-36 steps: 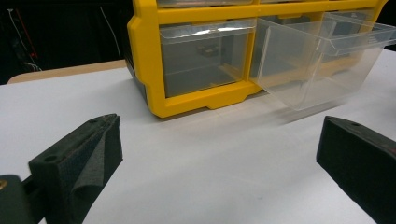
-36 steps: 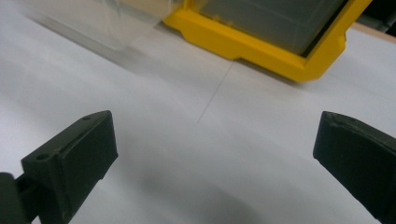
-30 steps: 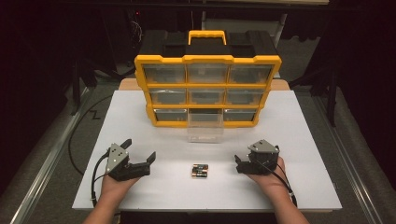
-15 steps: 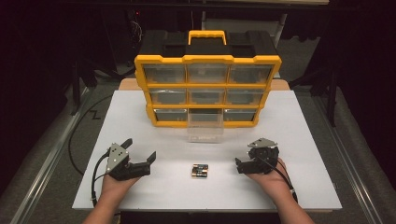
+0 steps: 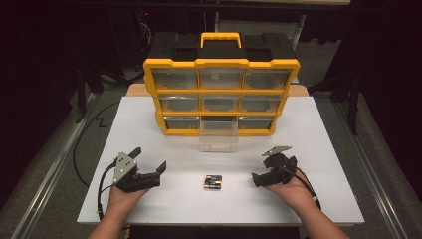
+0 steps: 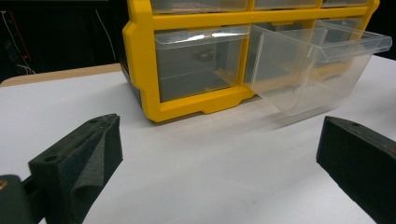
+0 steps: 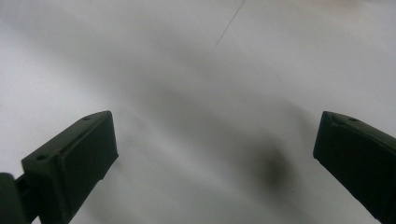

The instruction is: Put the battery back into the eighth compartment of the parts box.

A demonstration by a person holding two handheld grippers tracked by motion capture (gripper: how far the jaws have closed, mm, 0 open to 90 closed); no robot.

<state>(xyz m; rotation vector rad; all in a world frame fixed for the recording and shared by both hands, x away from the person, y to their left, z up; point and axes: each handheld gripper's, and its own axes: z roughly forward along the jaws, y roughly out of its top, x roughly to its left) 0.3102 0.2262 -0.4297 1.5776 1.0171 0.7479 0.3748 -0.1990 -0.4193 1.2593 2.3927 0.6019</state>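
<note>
My left gripper (image 5: pixel 149 160) sits left of the batteries (image 5: pixel 213 181), its jaws spread wide with nothing between them. My right gripper (image 5: pixel 263 169) sits right of the batteries, jaws likewise wide apart and empty, pointed down at the bare white table (image 7: pixel 196 84). The batteries lie flat between my two grippers, touching neither. Beyond the batteries a clear drawer (image 5: pixel 219 139) stands pulled out of the bottom middle slot of the yellow organizer (image 5: pixel 221 63), which rises behind the drawer at the table's far side
</note>
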